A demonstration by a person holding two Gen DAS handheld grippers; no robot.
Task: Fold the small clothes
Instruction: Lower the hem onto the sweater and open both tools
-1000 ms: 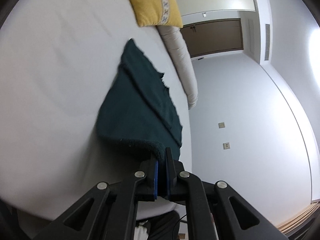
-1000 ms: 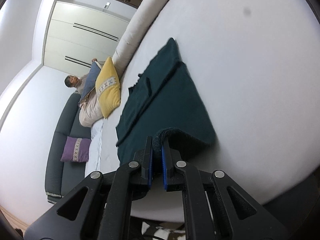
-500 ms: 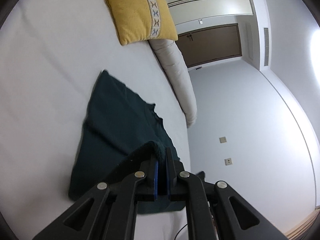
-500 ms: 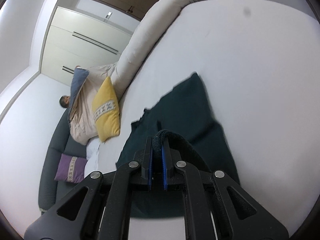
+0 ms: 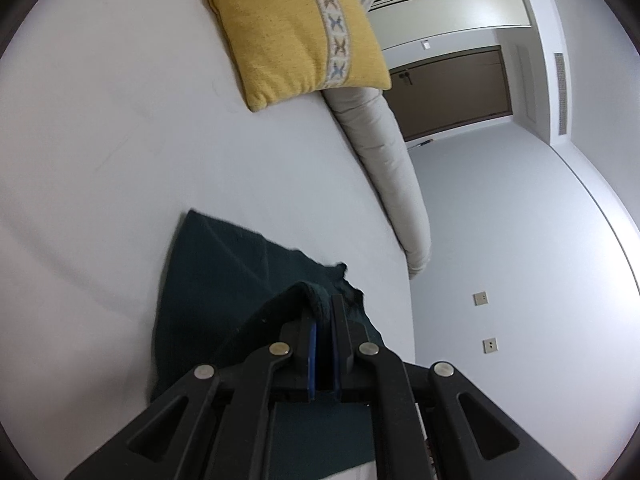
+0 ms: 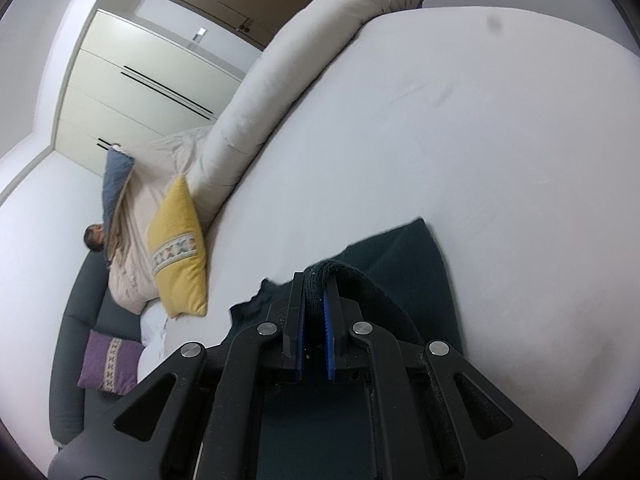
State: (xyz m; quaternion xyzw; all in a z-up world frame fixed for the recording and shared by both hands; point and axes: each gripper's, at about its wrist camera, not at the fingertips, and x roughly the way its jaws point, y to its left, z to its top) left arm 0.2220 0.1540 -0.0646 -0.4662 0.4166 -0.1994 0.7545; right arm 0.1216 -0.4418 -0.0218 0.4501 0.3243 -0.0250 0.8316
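Note:
A dark green garment (image 5: 212, 280) lies on the white bed (image 5: 100, 140). My left gripper (image 5: 323, 312) is shut on one rolled edge of it, lifted over the flat part. In the right wrist view the same garment (image 6: 404, 256) lies ahead and under my right gripper (image 6: 315, 284), which is shut on another stretch of the edge. The held edge arches over the layer below. The near part of the garment is hidden behind both grippers.
A yellow cushion (image 5: 288, 28) lies on the bed beyond the garment, also in the right wrist view (image 6: 178, 248). A long beige bolster (image 5: 384, 168) runs along the bed's edge. A dark sofa with a purple cushion (image 6: 108, 364) stands beside the bed.
Both grippers have carried the held edge forward over the garment toward its far end. The visible flat part ahead has grown shorter and the cushion is closer.

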